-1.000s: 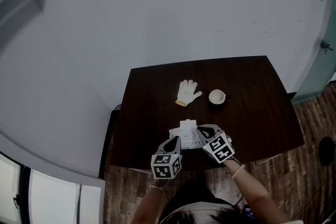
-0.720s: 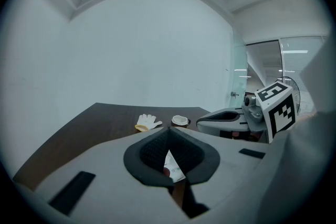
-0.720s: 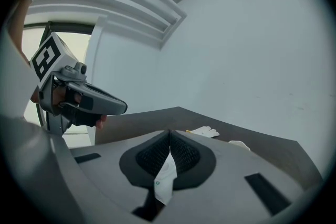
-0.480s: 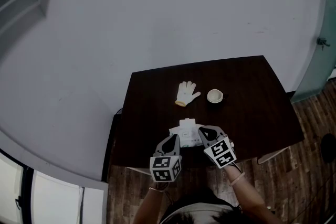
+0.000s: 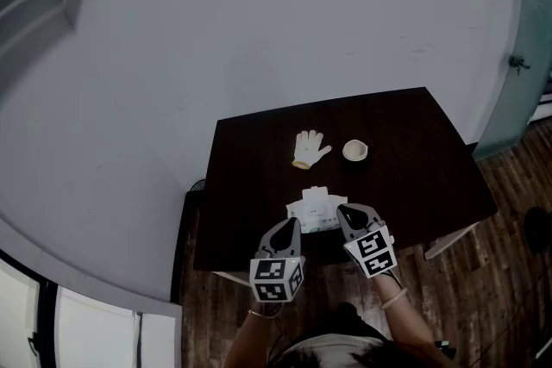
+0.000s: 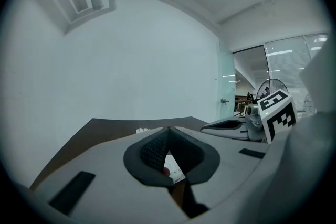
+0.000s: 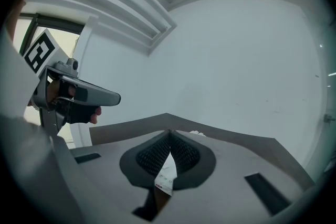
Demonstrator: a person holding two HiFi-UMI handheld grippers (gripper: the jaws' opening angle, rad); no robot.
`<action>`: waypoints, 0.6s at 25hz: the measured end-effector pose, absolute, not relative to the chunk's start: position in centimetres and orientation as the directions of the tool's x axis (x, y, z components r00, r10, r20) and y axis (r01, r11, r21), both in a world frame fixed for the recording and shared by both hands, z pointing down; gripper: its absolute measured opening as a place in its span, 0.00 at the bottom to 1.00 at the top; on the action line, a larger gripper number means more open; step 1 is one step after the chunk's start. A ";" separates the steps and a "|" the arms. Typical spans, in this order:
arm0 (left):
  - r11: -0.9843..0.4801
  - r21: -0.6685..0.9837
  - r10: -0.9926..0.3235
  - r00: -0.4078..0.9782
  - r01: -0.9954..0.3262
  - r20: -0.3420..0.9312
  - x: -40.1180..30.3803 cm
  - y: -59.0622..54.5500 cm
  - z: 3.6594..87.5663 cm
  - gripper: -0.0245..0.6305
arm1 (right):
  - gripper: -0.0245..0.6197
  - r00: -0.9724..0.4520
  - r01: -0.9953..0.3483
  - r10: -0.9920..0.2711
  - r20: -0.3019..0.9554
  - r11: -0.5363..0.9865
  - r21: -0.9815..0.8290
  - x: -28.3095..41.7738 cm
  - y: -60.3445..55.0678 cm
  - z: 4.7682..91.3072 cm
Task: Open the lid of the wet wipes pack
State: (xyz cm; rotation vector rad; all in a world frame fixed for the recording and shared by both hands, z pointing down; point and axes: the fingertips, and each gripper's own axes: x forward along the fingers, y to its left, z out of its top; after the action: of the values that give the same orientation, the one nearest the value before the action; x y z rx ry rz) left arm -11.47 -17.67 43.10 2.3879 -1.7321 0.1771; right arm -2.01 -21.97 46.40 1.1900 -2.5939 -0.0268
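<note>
The white wet wipes pack (image 5: pixel 316 211) is near the front edge of the dark table (image 5: pixel 414 151), its lid flap standing up at the far side. My left gripper (image 5: pixel 291 225) is at the pack's left end and my right gripper (image 5: pixel 343 210) at its right end. In the left gripper view the jaws (image 6: pixel 167 130) are shut on a white bit of the pack (image 6: pixel 173 168). The right gripper (image 7: pixel 169 135) pinches the pack's white edge (image 7: pixel 167 173) the same way, and its jaws have just been closing a little. I cannot tell whether the pack rests on the table.
A white glove (image 5: pixel 310 148) lies at mid-table with a small white bowl (image 5: pixel 354 151) to its right. A plain wall stands behind the table; wooden floor lies to the right and in front. The glove (image 6: pixel 142 130) shows past the left jaws.
Both grippers have risen a little together, with the pack staying between their tips. The head view has shifted, so the table sits slightly differently in the picture.
</note>
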 end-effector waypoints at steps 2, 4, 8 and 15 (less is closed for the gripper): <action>-0.307 0.083 -0.929 0.318 -0.948 0.191 -12.0 -16.6 42.6 0.06 | 0.05 -0.609 -0.751 -0.757 0.237 0.646 0.136 -2.3 -20.6 45.8; -0.313 0.083 -0.929 0.323 -0.946 0.179 -12.5 -15.5 41.9 0.06 | 0.05 -0.599 -0.763 -0.770 0.218 0.632 0.136 -2.5 -19.3 44.9; -0.322 0.084 -0.929 0.332 -0.943 0.165 -13.3 -13.0 40.9 0.06 | 0.05 -0.583 -0.777 -0.788 0.199 0.612 0.148 -2.9 -16.3 43.5; -0.334 0.096 -0.931 0.344 -0.938 0.119 -13.8 -9.9 39.0 0.06 | 0.05 -0.568 -0.783 -0.803 0.180 0.595 0.181 -3.0 -12.7 41.7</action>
State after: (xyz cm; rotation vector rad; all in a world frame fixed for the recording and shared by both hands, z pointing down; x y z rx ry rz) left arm -13.85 -9.91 38.99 2.4516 -1.7182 0.0641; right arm -2.98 -12.70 41.72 1.3083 -2.5811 -0.1176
